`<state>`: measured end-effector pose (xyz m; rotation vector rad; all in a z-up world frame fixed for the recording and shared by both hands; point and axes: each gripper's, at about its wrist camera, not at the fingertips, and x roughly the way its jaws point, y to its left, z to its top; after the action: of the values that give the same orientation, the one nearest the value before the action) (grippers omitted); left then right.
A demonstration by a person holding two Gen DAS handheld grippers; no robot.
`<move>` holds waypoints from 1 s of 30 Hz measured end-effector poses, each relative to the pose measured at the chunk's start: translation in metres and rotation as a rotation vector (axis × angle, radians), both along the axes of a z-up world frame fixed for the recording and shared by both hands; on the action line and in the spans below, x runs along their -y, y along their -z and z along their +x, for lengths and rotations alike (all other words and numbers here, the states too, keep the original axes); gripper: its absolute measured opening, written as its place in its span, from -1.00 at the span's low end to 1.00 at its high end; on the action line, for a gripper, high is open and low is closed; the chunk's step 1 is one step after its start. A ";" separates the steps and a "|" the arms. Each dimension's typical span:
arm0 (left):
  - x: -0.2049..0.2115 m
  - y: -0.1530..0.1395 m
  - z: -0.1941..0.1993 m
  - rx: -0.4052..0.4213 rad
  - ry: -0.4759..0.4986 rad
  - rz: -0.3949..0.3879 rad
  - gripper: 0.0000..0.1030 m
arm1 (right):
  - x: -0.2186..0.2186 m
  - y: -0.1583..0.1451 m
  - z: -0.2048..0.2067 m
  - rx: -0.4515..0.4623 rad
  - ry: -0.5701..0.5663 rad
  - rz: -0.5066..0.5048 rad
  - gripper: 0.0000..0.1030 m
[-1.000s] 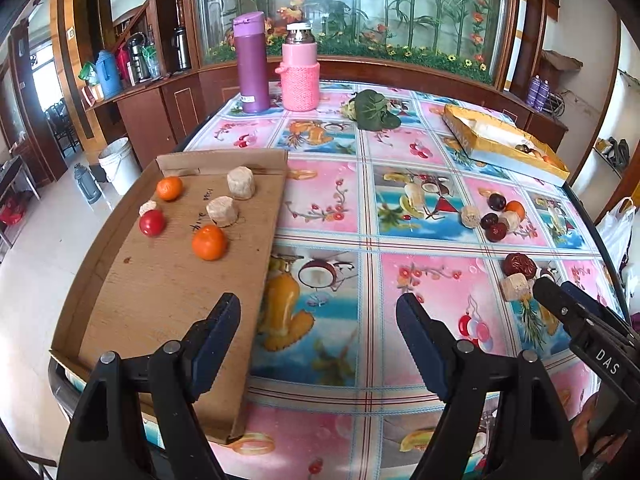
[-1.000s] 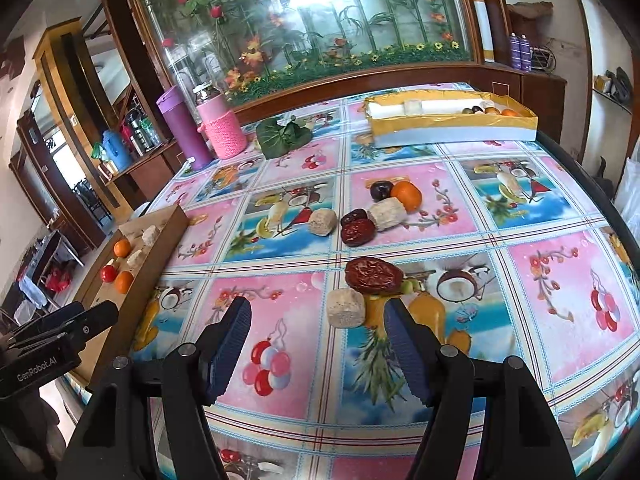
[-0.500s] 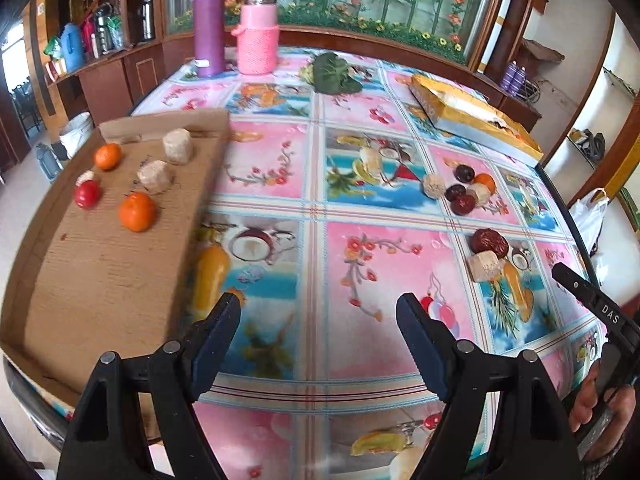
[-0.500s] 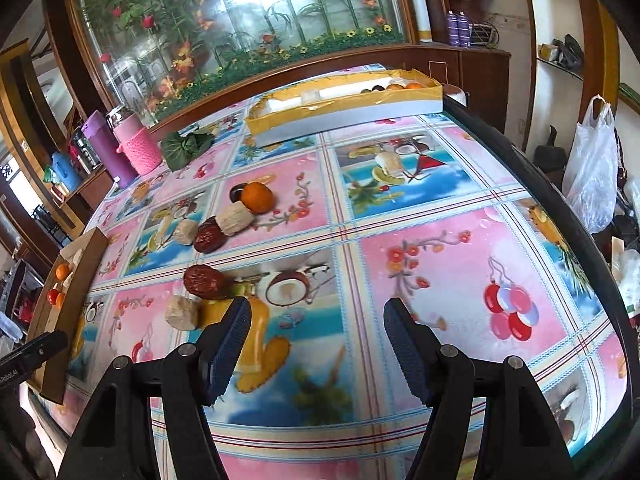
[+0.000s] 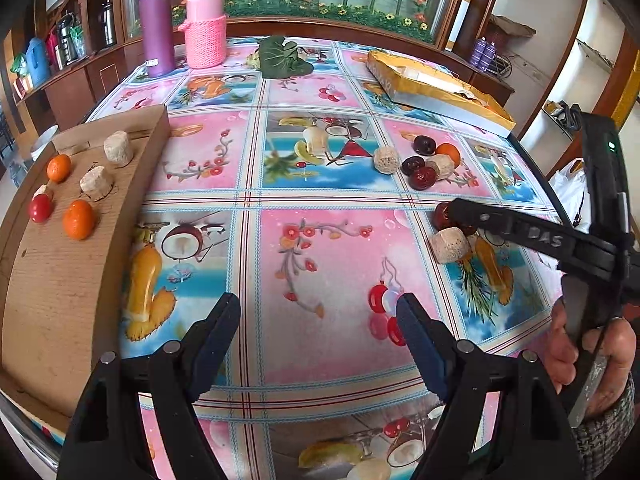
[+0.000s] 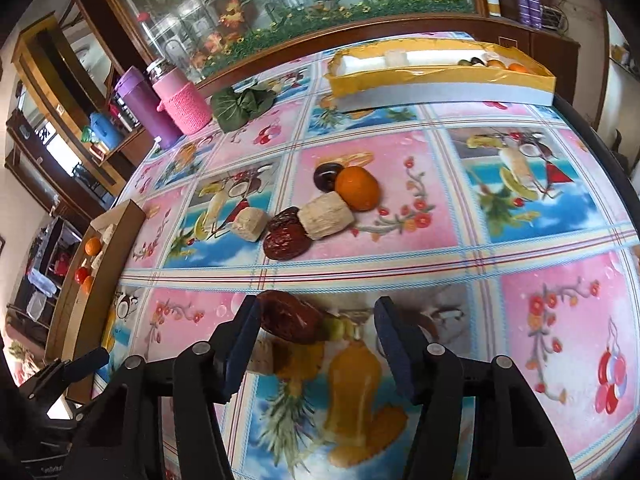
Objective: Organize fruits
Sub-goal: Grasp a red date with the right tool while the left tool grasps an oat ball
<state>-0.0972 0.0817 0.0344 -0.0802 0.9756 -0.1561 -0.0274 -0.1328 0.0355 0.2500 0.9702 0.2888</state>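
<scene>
Left wrist view: our left gripper (image 5: 318,324) hangs above the counter (image 5: 332,264), fingers (image 5: 218,328) spread wide and holding nothing. At ten o'clock a cardboard tray (image 5: 52,280) carries two oranges (image 5: 79,219), a red tomato (image 5: 40,208) and pale chunks (image 5: 96,182). At two o'clock lies a fruit cluster (image 5: 426,162); the right gripper (image 5: 520,232) reaches over a red date (image 5: 443,215) and a pale cylinder (image 5: 449,245).

Right wrist view: our right gripper (image 6: 316,340) has its fingers (image 6: 242,336) apart — the red date (image 6: 290,322) lies between them, against the left finger, not clamped. At twelve o'clock sit an orange (image 6: 356,188), a dark plum (image 6: 326,176) and two more dates (image 6: 286,236); beyond, a yellow box (image 6: 440,76).
</scene>
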 end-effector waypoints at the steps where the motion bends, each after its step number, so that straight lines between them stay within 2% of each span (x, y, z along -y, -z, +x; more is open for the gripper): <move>1: 0.001 0.000 0.000 0.001 0.005 0.002 0.54 | -0.007 0.002 0.002 -0.008 -0.021 -0.006 -0.02; 4: 0.007 -0.001 0.002 0.004 0.027 0.008 0.54 | -0.015 0.003 0.004 -0.007 -0.062 -0.002 -0.28; 8: 0.020 -0.004 0.006 0.008 0.085 0.000 0.54 | 0.002 -0.001 0.001 0.007 0.005 -0.078 -0.29; 12: 0.042 -0.006 0.015 0.019 0.151 0.012 0.54 | 0.039 -0.002 -0.005 0.000 0.089 -0.100 -0.29; 15: 0.062 -0.004 0.026 0.017 0.201 0.018 0.54 | 0.062 -0.002 -0.011 -0.001 0.116 -0.080 -0.29; 22: 0.097 0.015 0.048 0.007 0.279 0.062 0.54 | 0.067 0.000 -0.023 0.027 0.061 -0.105 -0.29; 27: 0.103 0.026 0.053 -0.022 0.312 0.034 0.53 | 0.055 0.003 -0.023 0.046 0.028 -0.150 -0.29; 30: 0.104 0.027 0.051 -0.008 0.308 0.041 0.46 | 0.053 0.006 -0.022 0.044 0.027 -0.149 -0.29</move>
<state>-0.0460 -0.0221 0.0079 0.1078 0.9951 -0.4191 -0.0490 -0.1862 0.0293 0.1198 0.9396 0.1953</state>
